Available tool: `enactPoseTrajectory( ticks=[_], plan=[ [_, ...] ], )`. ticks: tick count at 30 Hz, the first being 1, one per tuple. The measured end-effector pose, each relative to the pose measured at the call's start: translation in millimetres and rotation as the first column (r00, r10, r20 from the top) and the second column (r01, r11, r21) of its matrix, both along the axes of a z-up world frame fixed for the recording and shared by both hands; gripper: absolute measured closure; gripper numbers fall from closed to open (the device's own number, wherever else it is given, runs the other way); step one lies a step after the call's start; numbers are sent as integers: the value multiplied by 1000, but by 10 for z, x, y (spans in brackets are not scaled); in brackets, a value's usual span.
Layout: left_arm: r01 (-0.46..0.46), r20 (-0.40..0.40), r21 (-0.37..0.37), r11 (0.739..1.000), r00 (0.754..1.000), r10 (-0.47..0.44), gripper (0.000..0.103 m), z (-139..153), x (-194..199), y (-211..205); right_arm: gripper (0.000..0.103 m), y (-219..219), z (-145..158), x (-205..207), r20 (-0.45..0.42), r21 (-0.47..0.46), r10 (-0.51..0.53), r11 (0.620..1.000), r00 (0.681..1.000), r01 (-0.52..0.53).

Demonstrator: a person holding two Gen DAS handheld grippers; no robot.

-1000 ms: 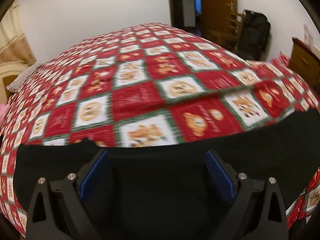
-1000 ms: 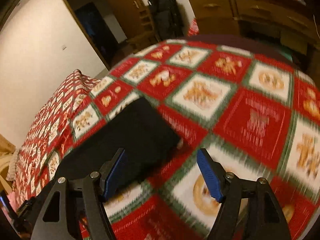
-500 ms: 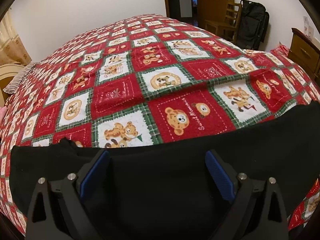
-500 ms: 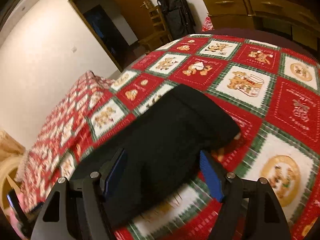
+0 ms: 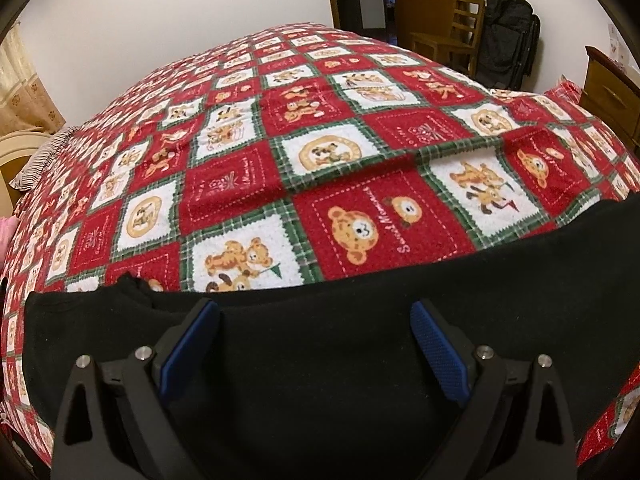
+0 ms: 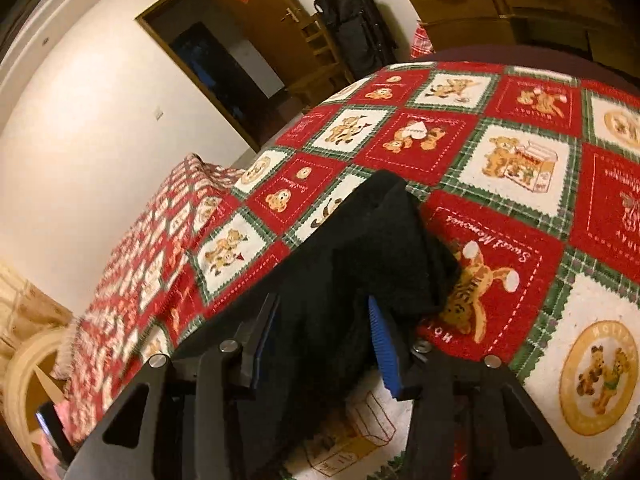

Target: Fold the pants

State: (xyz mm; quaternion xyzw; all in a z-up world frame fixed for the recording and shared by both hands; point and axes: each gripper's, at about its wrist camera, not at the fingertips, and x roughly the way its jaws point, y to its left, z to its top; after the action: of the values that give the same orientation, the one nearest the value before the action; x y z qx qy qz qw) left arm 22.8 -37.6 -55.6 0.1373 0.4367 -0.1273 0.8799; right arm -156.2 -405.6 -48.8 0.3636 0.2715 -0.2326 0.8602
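Observation:
Black pants [image 5: 320, 360] lie across the near edge of the bed, over a red quilt with bear pictures [image 5: 360, 184]. In the left wrist view my left gripper [image 5: 316, 316] hovers over the pants' upper edge. Its blue pads [image 5: 192, 340] stand wide apart with nothing pinched between them. In the right wrist view one bunched end of the pants [image 6: 380, 240] runs between my right gripper's fingers. The right gripper [image 6: 322, 324] has drawn in, and the black cloth fills the gap between its pads [image 6: 384, 344].
The quilt [image 6: 520, 160] covers the whole bed. At the far side are a wooden chair [image 5: 448, 44], a black bag [image 5: 504, 36] and an open doorway [image 6: 224, 64]. A wooden dresser [image 6: 500, 4] stands to the right, and a striped pillow [image 5: 44, 156] lies at the left.
My right gripper moved onto the end of the pants and its fingers closed in from wide apart onto the cloth. The left gripper stayed open over the pants and the view steadied.

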Motion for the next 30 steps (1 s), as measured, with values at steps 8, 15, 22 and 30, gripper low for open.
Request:
enactPoseTrajectory(
  ticks=[8,15,22,30],
  plan=[
    [1,1,4,1000,1000,-1,4,-5,0,0,43,20,7,42,31,15,-20,1000,999,19],
    [-1,-2,-4,1000,1000,1,4,-5,-3,16,88,-70,-40,24,-7,25,-34,999,999,34],
    [0,1,-6,1000,1000,0,4,12,-10,27,94,-46,11,22,-14,-10,-2,1000,1000,2],
    [-4,16,-4,1000,1000,4,4,48,-7,67,95,208,321,28,-1,-184,55,982,999,-54]
  ],
)
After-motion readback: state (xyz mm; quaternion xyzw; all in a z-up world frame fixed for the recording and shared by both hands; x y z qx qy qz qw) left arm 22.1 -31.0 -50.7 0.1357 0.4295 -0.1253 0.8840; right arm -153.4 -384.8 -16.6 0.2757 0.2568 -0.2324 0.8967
